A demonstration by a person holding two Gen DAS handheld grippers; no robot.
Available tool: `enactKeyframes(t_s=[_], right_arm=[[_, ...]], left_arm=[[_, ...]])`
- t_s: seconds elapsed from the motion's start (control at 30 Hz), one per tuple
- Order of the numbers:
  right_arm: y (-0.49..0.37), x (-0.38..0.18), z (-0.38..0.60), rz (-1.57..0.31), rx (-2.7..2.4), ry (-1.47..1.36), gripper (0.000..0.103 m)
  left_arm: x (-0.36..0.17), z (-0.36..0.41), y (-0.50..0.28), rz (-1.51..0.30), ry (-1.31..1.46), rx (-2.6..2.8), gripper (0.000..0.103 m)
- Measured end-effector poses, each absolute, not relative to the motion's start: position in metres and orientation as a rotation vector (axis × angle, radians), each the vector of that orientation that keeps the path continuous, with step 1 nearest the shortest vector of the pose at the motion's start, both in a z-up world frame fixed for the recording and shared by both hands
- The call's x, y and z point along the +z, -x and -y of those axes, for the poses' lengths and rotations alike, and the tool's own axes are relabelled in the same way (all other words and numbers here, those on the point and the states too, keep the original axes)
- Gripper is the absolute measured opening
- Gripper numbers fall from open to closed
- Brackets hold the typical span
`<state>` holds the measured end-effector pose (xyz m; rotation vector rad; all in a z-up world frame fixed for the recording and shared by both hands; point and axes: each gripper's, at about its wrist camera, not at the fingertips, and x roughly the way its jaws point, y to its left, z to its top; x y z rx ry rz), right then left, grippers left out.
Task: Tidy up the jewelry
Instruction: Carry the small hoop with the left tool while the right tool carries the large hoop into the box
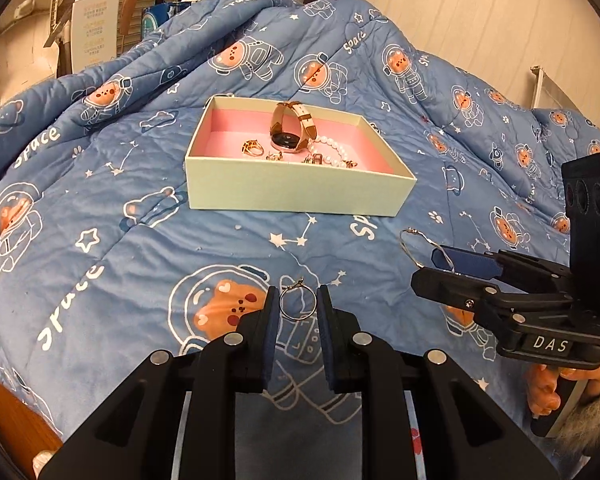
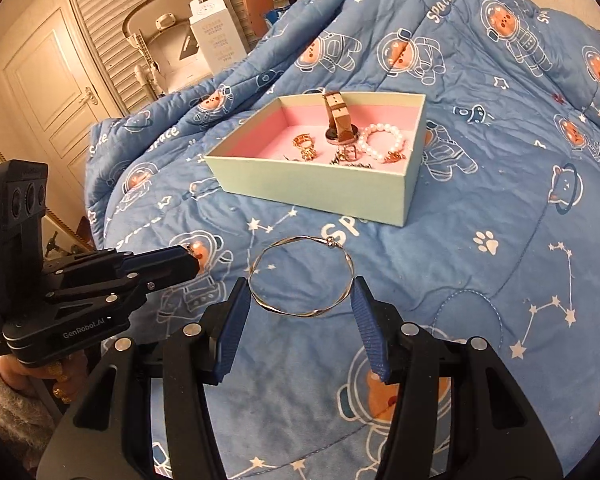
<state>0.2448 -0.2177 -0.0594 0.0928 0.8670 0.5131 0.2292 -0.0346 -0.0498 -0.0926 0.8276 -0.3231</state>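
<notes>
Jewelry is split between two grippers above the blue quilt (image 1: 100, 208). Left gripper (image 1: 298, 304) pinches a small hoop earring (image 1: 298, 303) between its pads; right gripper (image 2: 302, 300) clamps a silver bangle (image 2: 302, 276). Ahead lies the pale box (image 2: 320, 192) (pink inside) with a watch (image 2: 338, 122) and a pearl bracelet (image 2: 382, 140).

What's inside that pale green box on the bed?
In the box: a watch, pearl bracelet, gold ring and small gold pieces. The near wall hides part of the floor.
</notes>
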Motion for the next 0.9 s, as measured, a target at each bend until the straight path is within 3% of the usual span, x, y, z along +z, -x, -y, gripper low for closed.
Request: enactKeyframes(t_s=[0.53, 0.9], right_arm=[[-0.308, 0.002, 0.2, -0.794, 0.577, 0.014, 0.053], [-0.365, -0.014, 0.197, -0.891, 0.526, 0.056, 0.052]], left_arm=[[0.017, 0.033, -0.298, -0.762, 0.032, -0.372, 0.018], [0.0, 0.038, -0.361, -0.874, -0.004, -0.373, 0.018]])
